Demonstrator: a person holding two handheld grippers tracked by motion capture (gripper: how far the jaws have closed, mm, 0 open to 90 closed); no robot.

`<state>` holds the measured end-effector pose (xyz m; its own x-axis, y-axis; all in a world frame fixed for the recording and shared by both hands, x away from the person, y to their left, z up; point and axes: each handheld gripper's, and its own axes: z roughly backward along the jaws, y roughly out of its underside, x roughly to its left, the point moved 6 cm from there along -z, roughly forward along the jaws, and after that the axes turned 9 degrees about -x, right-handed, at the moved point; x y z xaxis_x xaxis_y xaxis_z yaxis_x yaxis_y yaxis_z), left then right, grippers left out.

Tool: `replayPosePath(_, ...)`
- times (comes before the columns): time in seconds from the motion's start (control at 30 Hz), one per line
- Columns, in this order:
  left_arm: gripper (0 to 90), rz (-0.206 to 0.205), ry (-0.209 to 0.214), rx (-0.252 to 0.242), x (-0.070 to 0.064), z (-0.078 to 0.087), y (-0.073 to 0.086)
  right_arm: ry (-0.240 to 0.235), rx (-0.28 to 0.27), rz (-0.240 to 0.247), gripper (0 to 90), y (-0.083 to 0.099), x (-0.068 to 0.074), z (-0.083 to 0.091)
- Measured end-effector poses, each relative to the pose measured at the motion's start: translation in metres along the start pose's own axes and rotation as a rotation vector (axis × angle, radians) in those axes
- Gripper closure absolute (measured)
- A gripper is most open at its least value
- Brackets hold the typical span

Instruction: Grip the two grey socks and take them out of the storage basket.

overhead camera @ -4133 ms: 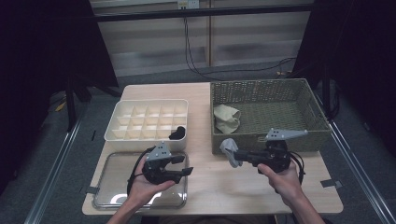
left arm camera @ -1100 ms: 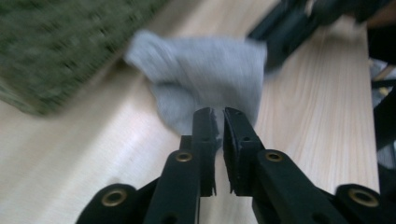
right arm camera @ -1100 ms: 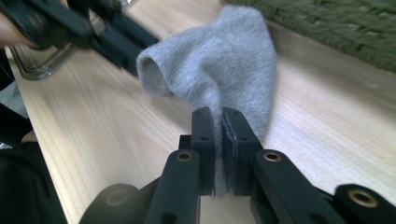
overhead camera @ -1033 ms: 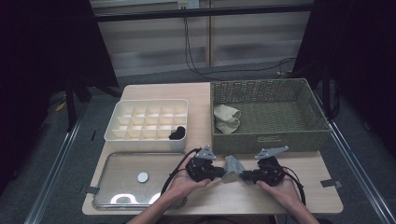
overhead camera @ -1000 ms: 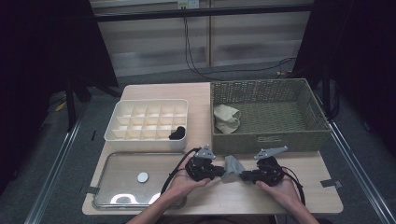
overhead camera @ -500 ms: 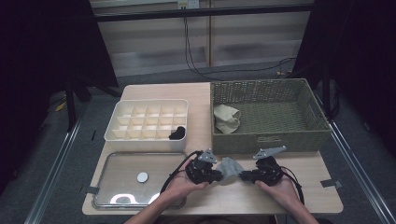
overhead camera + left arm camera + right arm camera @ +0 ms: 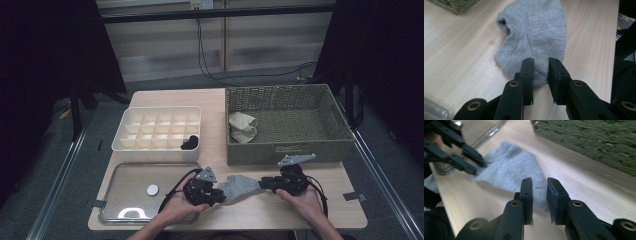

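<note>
The left gripper has its jaws a little apart over one end of the soft grey sock, which lies flat on the pale wooden table. The right gripper waits at the other end, jaws a little apart too. If one pinches thin, the sock could slip out.

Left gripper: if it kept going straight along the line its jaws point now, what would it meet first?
The grey sock. The left gripper has its jaws parted right at the sock's near edge on the table; whether they already touch the fabric is unclear.
</note>
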<state>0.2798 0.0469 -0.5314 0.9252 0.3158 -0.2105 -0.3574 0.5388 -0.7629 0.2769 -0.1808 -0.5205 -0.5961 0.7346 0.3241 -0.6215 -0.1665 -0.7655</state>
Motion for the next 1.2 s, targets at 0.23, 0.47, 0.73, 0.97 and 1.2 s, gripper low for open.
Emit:
replayPosePath(0.23,75.5,0.030,-0.010,-0.039,0.010,0.000,-0.001,0.012,0.041,-0.018,65.5,0.000,-0.006,-0.019)
replayPosePath(0.47,75.5,0.023,-0.029,-0.024,0.012,-0.004,0.001,0.016,0.066,-0.012,83.2,0.004,-0.005,-0.025)
replayPosePath(0.73,75.0,0.020,-0.034,-0.025,0.012,-0.004,0.001,0.027,0.003,0.052,85.3,-0.017,0.007,-0.012)
replayPosePath(0.97,74.4,0.011,-0.033,-0.011,0.012,-0.004,0.001,-0.016,-0.008,0.107,86.0,-0.024,0.024,-0.019)
replayPosePath(1.2,74.0,0.009,-0.032,-0.015,0.010,-0.005,0.000,-0.073,0.050,0.158,86.2,-0.014,0.045,-0.043)
